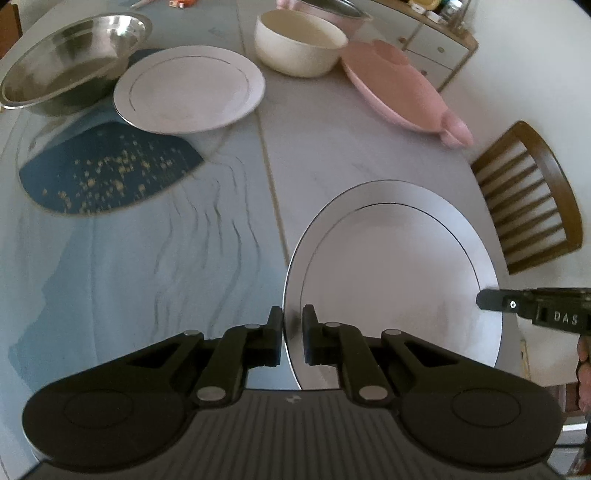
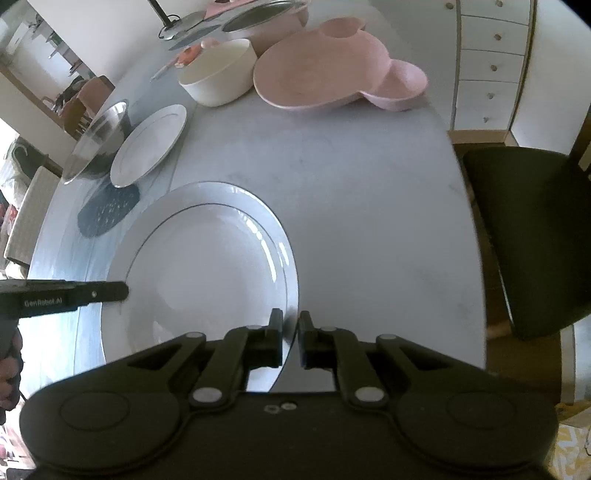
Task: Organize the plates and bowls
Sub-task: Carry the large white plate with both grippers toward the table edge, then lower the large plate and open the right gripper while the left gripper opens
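Spanning both views, the table point(image 1: 332, 155) carries every dish, and a chair point(image 1: 532, 199) stands at its right edge. Near the front edge a large white plate point(image 2: 207, 266) with a thin dark ring inside its rim is held on two opposite sides. The left gripper point(image 1: 293, 334) pinches its left rim, with the rim edge running up between the two fingers. The right gripper point(image 2: 290, 338) pinches the right rim in the same way. A two-sided grip like this probably serves to keep a wide, shallow dish level while it is lifted. Whether the plate is clear of the table cannot be told. Toward the far left edge a steel bowl point(image 1: 70, 59) sits partly on a dark blue mat point(image 1: 107, 173). Just beside it lies a second white plate point(image 1: 188, 88) of matching pattern, the likely stacking place. At the far edge stand a pink dish point(image 2: 325, 70) with round lobes, a cream bowl point(image 1: 299, 40) and a pink pot point(image 2: 266, 18). All surfaces look glazed, smooth and unchipped.
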A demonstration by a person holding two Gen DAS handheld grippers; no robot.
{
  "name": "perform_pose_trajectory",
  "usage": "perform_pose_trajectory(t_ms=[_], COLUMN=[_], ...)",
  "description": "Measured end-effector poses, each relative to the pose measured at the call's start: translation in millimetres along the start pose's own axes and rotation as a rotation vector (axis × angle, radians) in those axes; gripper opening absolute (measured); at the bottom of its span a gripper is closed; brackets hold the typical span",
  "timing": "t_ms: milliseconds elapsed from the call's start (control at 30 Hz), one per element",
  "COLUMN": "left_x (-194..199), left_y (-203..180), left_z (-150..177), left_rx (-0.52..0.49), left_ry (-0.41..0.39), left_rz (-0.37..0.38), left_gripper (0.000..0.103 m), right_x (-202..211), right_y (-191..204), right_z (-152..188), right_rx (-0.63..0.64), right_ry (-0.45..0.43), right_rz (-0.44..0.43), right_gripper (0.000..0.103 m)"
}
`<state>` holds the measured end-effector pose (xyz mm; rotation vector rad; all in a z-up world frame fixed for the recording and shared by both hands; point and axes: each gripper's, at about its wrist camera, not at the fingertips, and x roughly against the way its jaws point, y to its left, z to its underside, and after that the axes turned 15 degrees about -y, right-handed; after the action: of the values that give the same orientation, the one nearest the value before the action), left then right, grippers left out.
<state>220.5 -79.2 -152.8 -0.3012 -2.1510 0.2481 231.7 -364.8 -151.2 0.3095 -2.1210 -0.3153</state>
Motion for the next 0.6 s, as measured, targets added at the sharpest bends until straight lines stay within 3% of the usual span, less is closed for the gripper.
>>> perform_pose_trajectory(t_ms=[233, 567, 600], left_x=[12, 21, 22], left_y=[-18, -19, -19], left_z=[22, 35, 36], left_rx=[-0.035, -0.065, -0.073], left_ry=[0.027, 0.018, 0.015], left_rz=[0.036, 0.021, 0.021], left_gripper=[0.009, 0.010, 0.010], right_x=[16, 19, 19], right_y=[-16, -13, -12], right_z=[19, 29, 28], right_rx=[-0.038, -0.028, -0.018], right_ry=[0.030, 0.030, 0.029], right_rz=[0.028, 0.041, 0.046], right_gripper=[0.009, 0.011, 0.015])
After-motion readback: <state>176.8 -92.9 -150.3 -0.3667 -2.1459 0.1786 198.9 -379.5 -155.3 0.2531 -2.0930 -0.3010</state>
